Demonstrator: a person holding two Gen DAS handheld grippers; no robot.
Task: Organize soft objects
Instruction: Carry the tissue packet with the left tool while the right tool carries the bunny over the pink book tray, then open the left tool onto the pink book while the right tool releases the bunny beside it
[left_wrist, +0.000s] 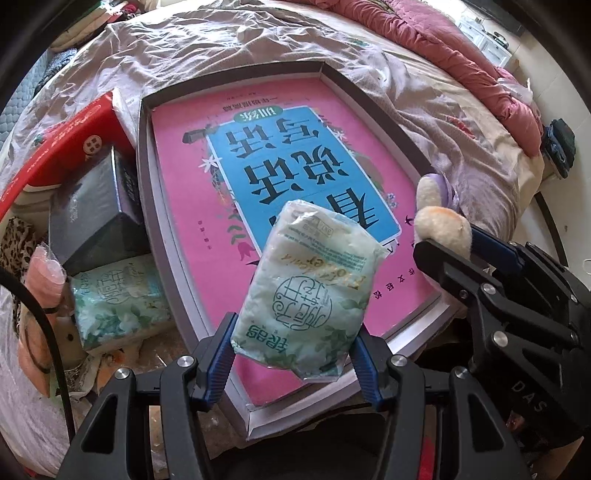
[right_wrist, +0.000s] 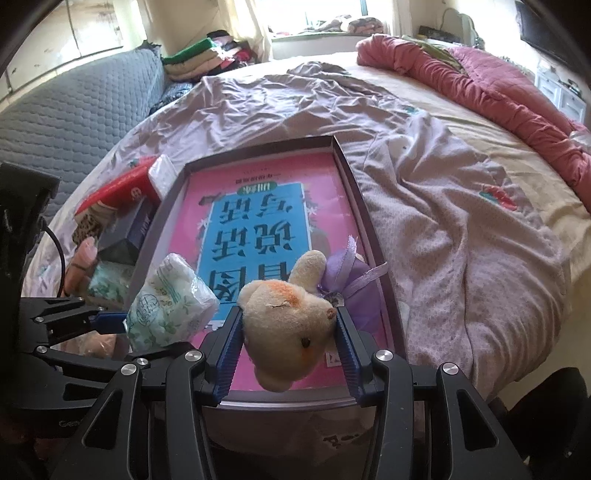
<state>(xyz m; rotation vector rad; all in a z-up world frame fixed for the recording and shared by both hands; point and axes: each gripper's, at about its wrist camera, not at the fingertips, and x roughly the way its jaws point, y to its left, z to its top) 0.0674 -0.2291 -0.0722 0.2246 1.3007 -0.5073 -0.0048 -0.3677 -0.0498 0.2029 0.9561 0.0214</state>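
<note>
The soft pale-green plastic pack of tissues (left_wrist: 306, 288) is clenched between the jaws of the left gripper (left_wrist: 291, 363), gripped only at its lower end, so most of the pack stands out ahead of the jaws and leans over the near part of the shallow grey cardboard tray (left_wrist: 142, 177). To that gripper's right, the cream plush bear with an orange patch on its head (right_wrist: 291, 321) is squeezed by the head between the jaws of the right gripper (right_wrist: 290, 345); its lilac ribbon and gauze skirt (right_wrist: 351, 284) trail past the jaws toward the tray's right wall. Both soft things hang above the tray rather than rest in it, as far as I can judge.

Lining the tray beneath both pairs of jaws is a pink and blue printed book cover (left_wrist: 295, 162). Left of the left jaws, outside the tray, lie a second green floral tissue pack (left_wrist: 118, 302), a dark grey box (left_wrist: 96, 210) and a red carton (left_wrist: 70, 136), all on the wrinkled mauve bedsheet (right_wrist: 443, 221).

Risks from here: the slick wrapper could slide out of the shallow grip and land outside the tray; the ribbon could snag on the tray wall; and the two grippers, close together, could knock one another while lowering.
</note>
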